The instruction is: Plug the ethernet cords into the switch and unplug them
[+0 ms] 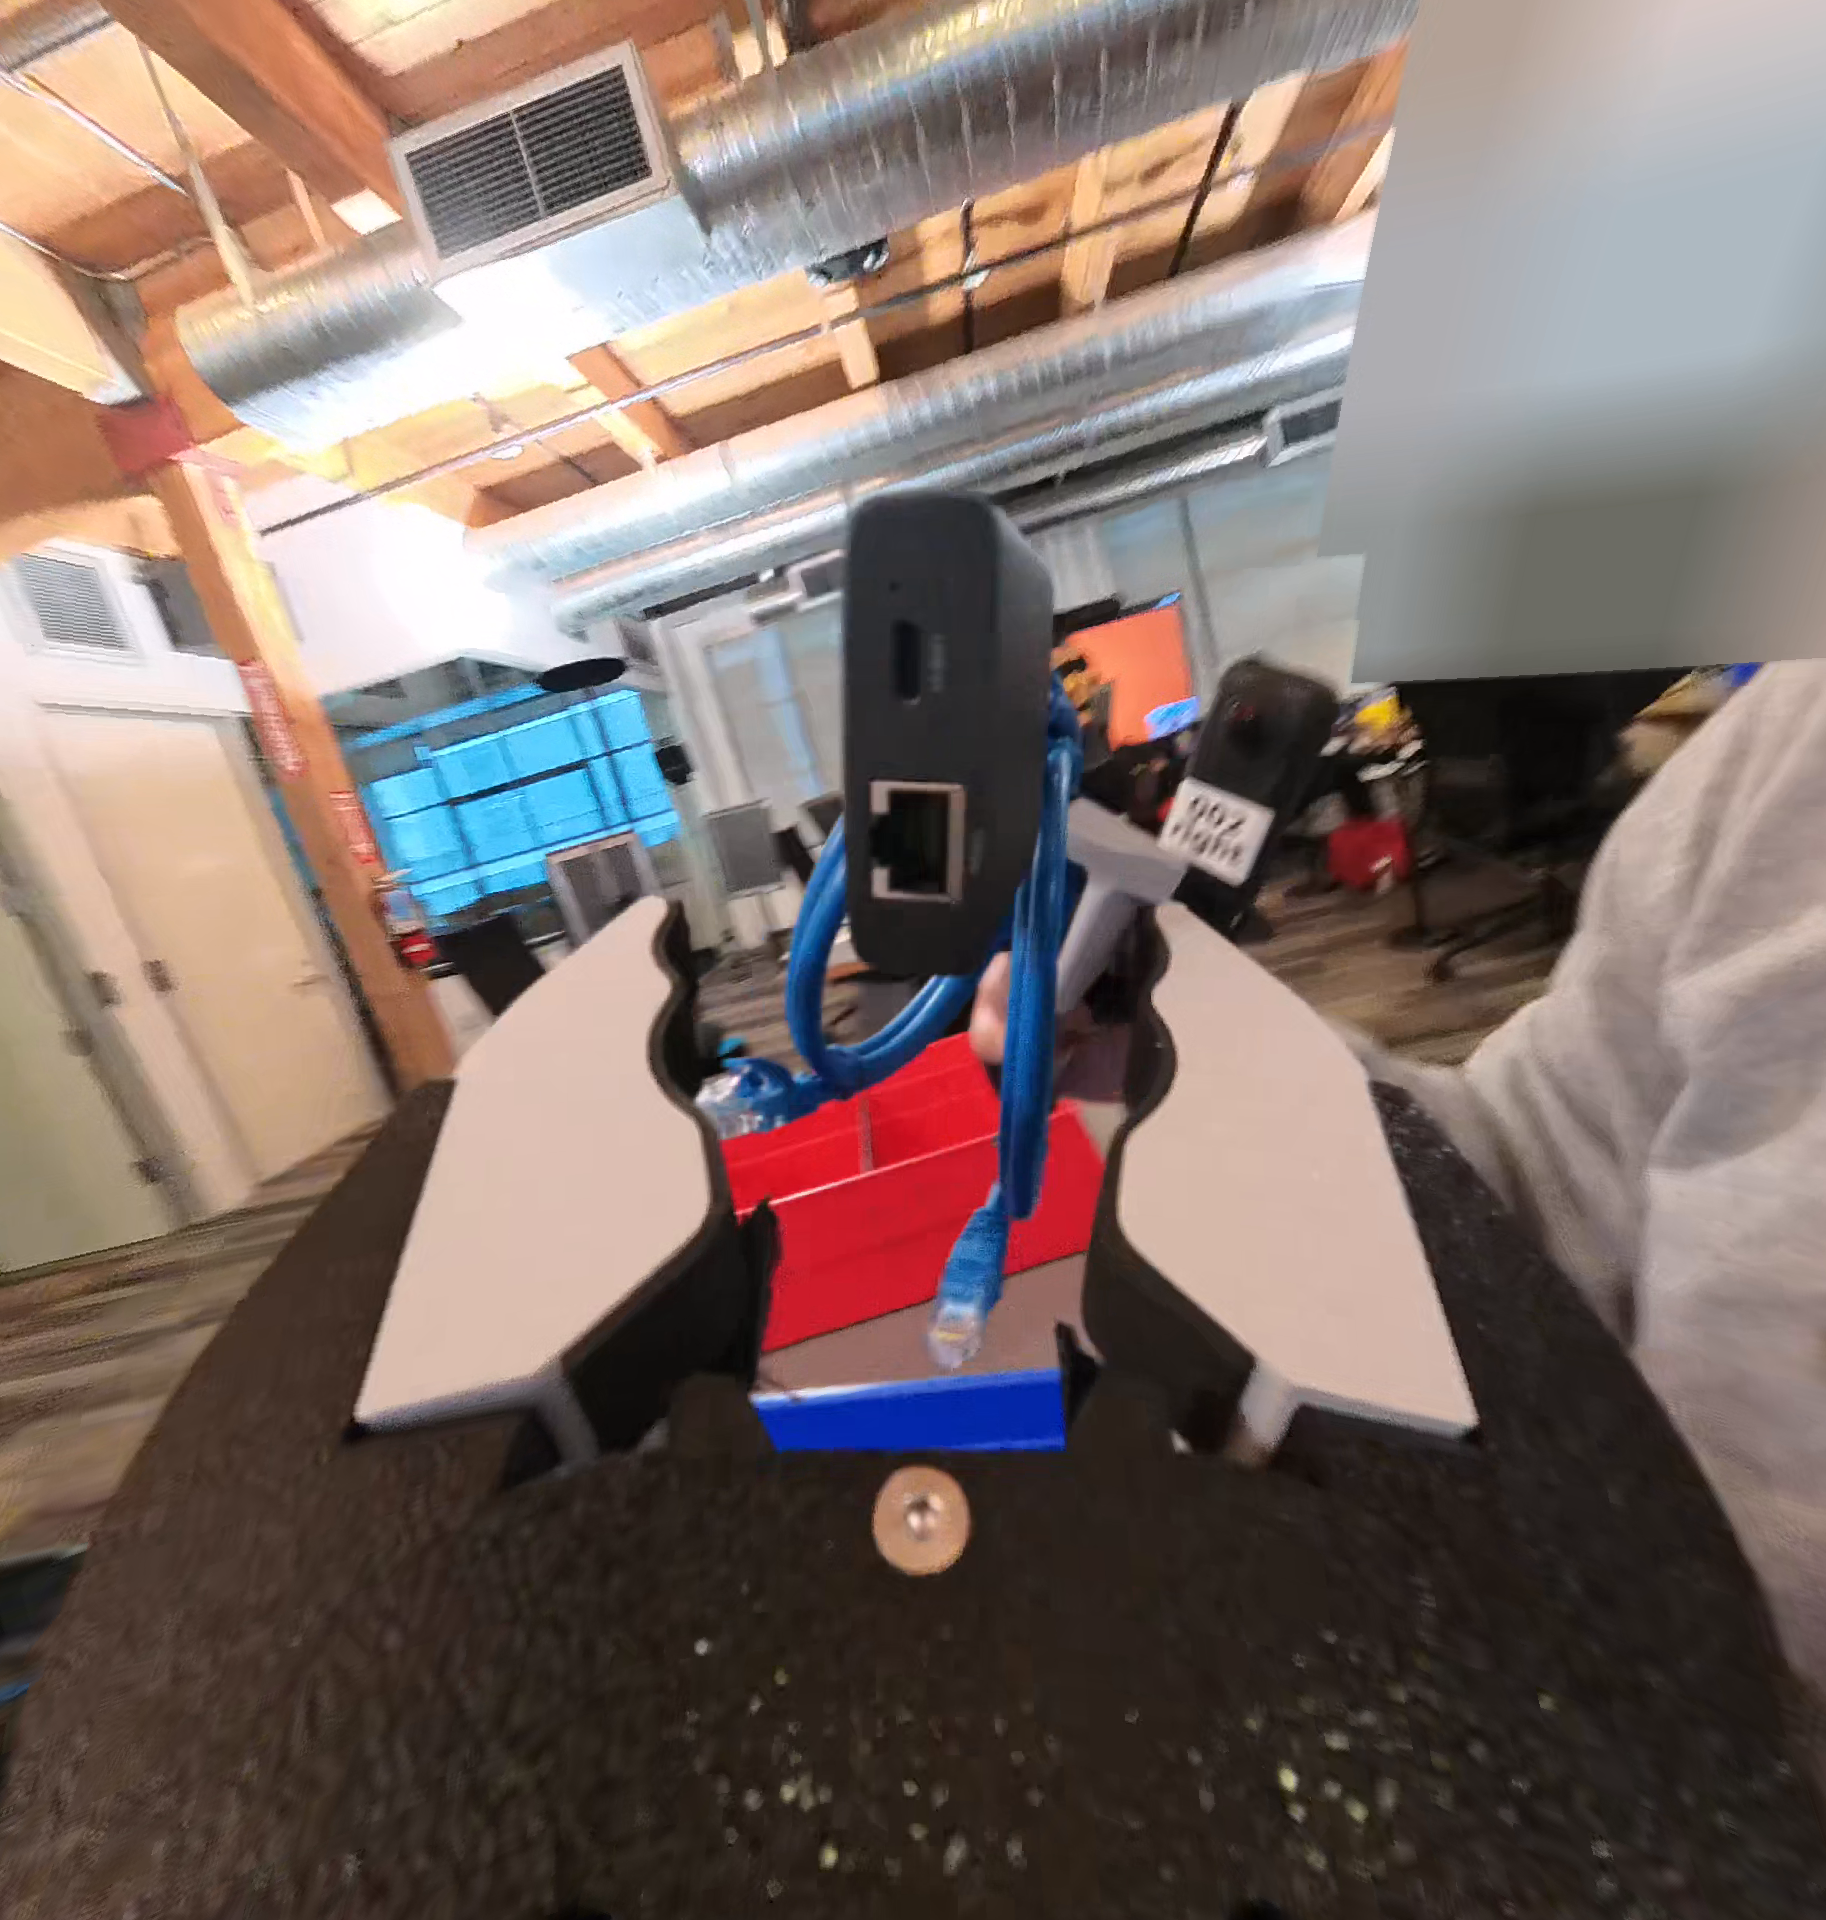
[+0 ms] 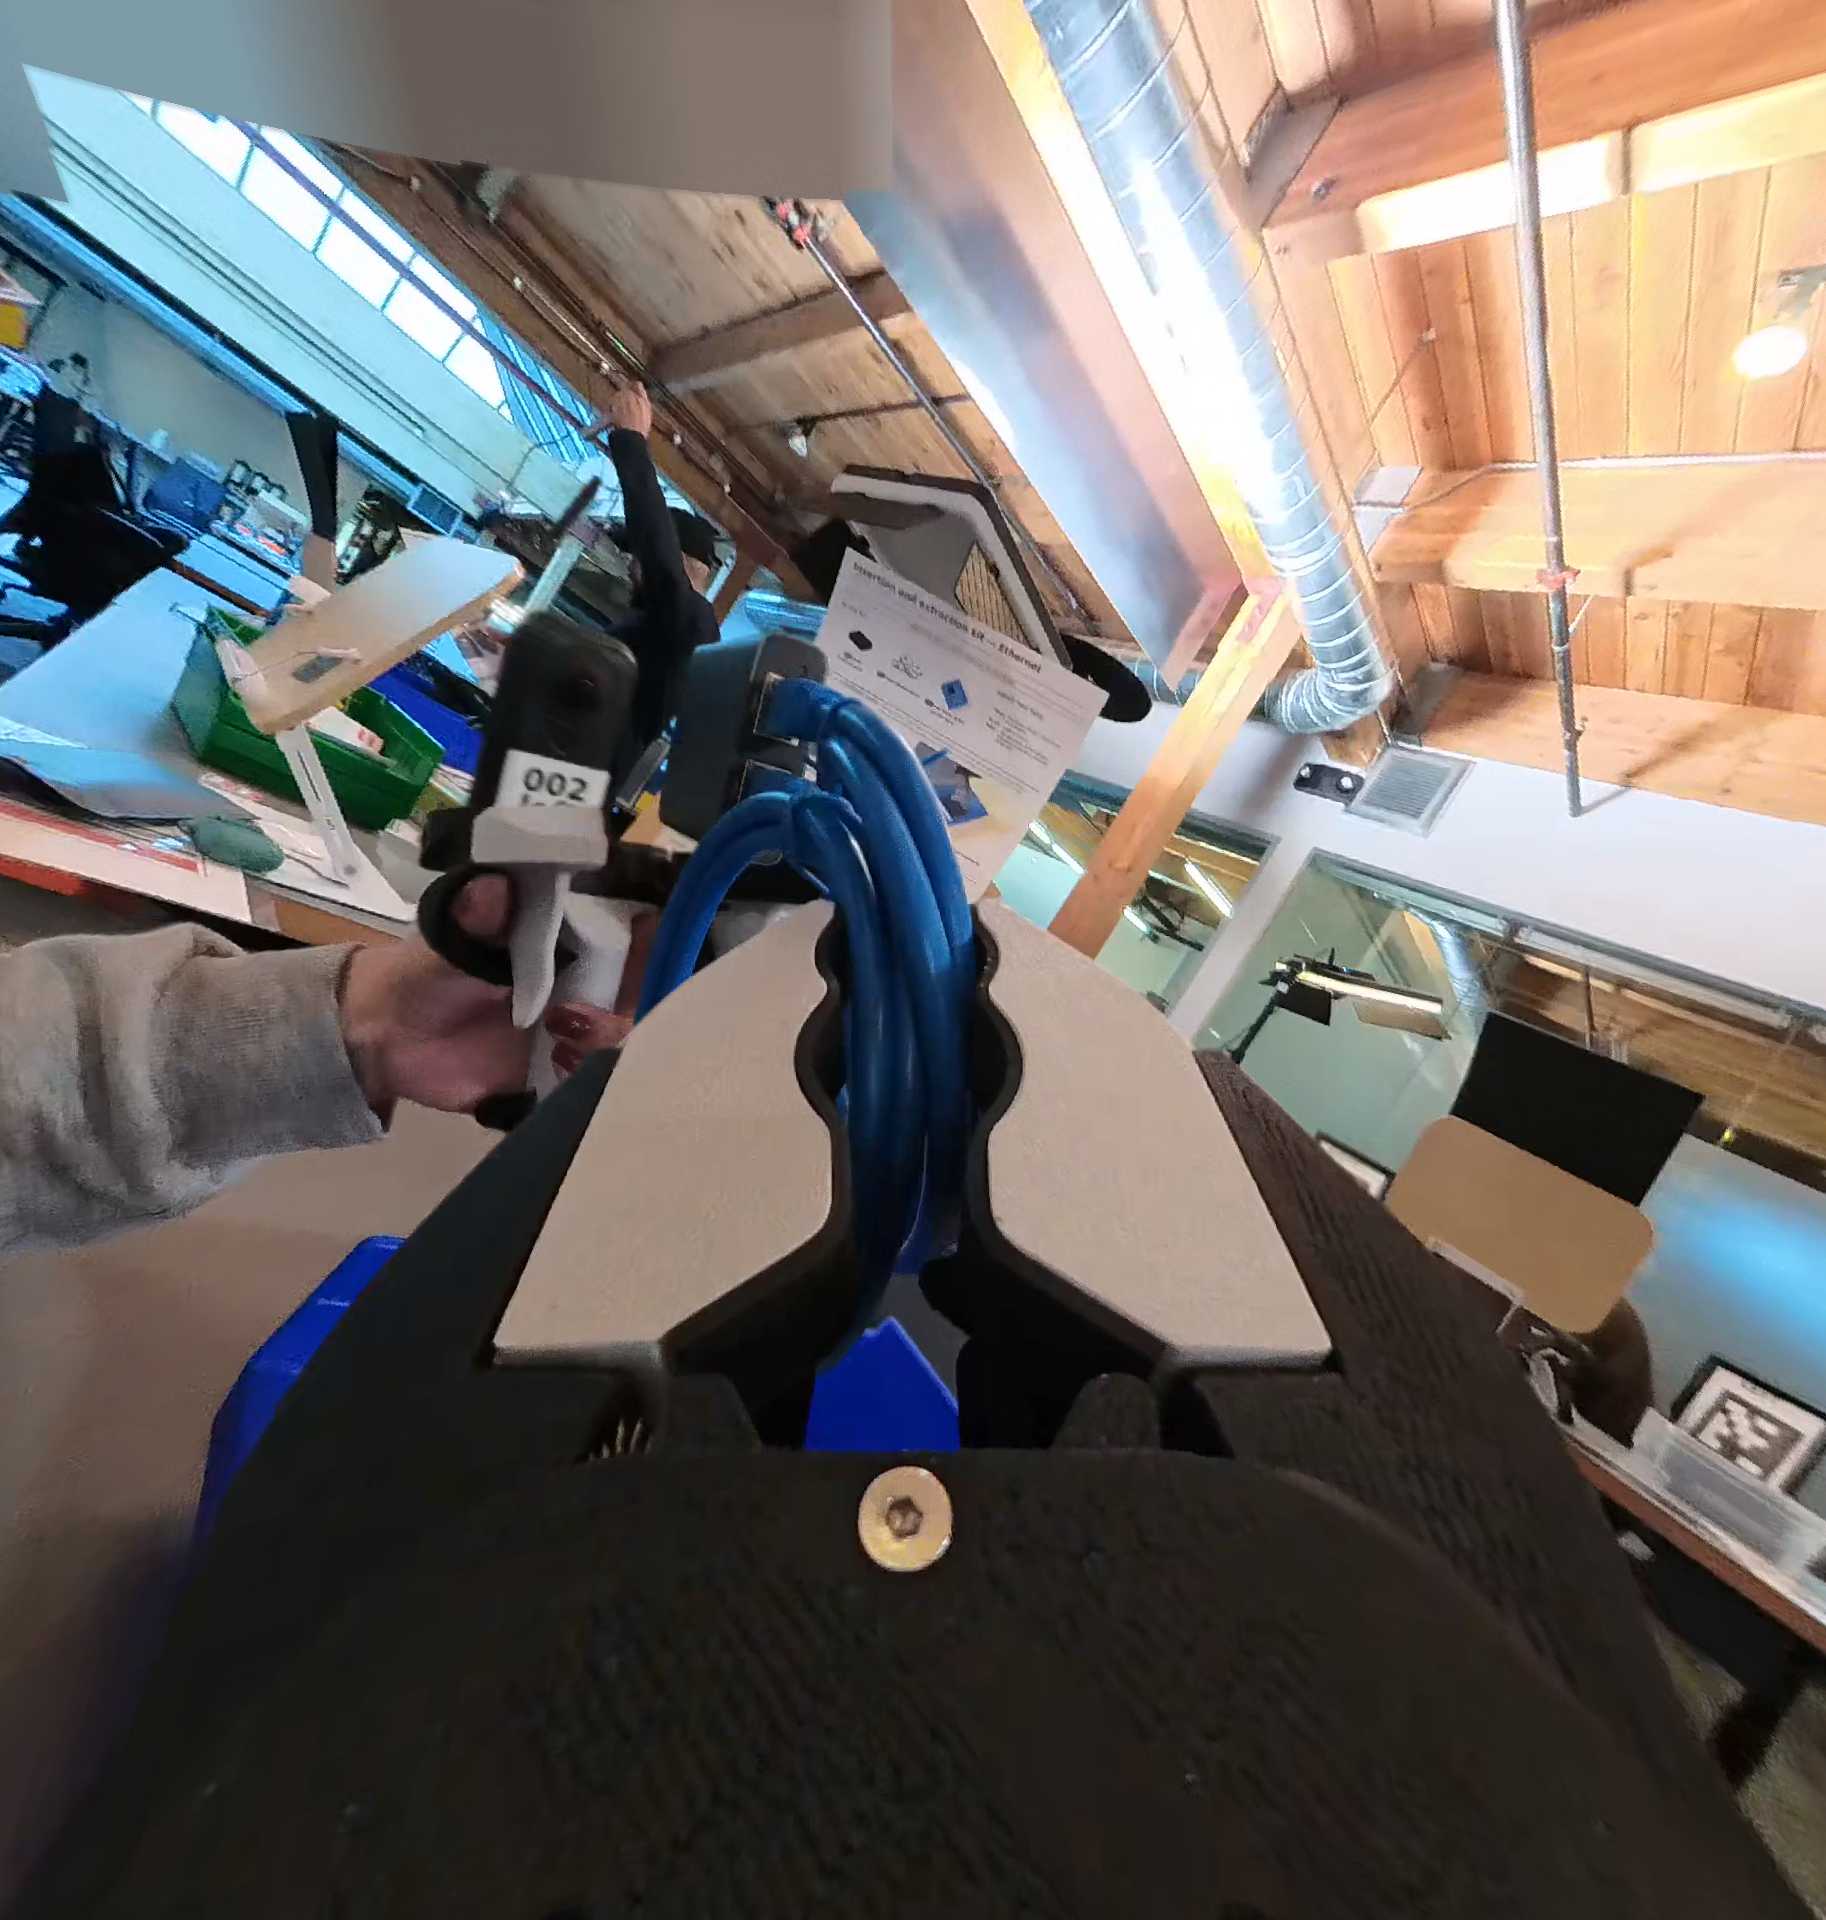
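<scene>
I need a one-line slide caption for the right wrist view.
Right gripper shut on a coiled blue cable, with a black adapter box beyond.

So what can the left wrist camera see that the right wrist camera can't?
Only the left wrist view shows the red box and the cable's loose plug dangling over it, between the open fingers of the left gripper. Only the right wrist view shows the right gripper shut on the blue cable, a printed sheet and a green bin. Both show the blue cable and the black box it hangs from.
</scene>
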A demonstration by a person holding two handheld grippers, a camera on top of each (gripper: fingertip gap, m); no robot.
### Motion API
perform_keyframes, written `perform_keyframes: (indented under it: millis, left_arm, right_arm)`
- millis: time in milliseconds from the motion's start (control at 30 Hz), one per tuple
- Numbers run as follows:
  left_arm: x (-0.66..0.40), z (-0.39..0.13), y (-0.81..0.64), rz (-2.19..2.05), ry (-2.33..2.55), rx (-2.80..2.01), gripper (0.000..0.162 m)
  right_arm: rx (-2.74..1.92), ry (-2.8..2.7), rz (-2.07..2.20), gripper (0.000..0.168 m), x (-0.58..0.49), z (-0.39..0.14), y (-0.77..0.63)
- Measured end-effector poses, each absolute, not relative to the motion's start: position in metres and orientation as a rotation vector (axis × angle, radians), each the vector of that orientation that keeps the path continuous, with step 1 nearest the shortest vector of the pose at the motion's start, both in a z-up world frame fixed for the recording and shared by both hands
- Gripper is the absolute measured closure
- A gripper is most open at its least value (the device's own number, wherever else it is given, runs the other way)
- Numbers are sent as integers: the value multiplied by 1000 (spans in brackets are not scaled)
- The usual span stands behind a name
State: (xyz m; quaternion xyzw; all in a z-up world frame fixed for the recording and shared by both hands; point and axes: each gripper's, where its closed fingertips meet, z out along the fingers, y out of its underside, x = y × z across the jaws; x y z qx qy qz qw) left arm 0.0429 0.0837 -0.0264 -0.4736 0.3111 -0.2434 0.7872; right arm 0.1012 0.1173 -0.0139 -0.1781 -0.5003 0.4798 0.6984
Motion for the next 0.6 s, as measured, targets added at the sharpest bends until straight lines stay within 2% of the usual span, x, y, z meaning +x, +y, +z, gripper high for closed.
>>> perform_keyframes:
  millis: [100,200,233,300,333,500,600]
  left_arm:
    - [53,-25,78,-635,685,-989,95]
    - [55,-23,78,-611,673,-973,97]
    - [55,-22,76,-602,677,-957,103]
    - [54,-23,73,-564,695,-943,127]
    - [55,-25,72,-542,719,-937,134]
    - [61,-34,66,-417,855,-927,141]
    - [64,-37,65,-173,920,-880,141]
  right_arm:
    - [-374,-1160,1024,150,102,-20,112]
    - [-366,-1197,963,150,100,-28,112]
    - [-369,-1201,959,150,101,-30,113]
    - [-376,-1197,972,150,103,-32,115]
    - [-381,-1195,982,150,104,-33,116]
    - [-439,-1240,996,146,102,-42,123]
    - [-566,-1253,944,123,106,-36,139]
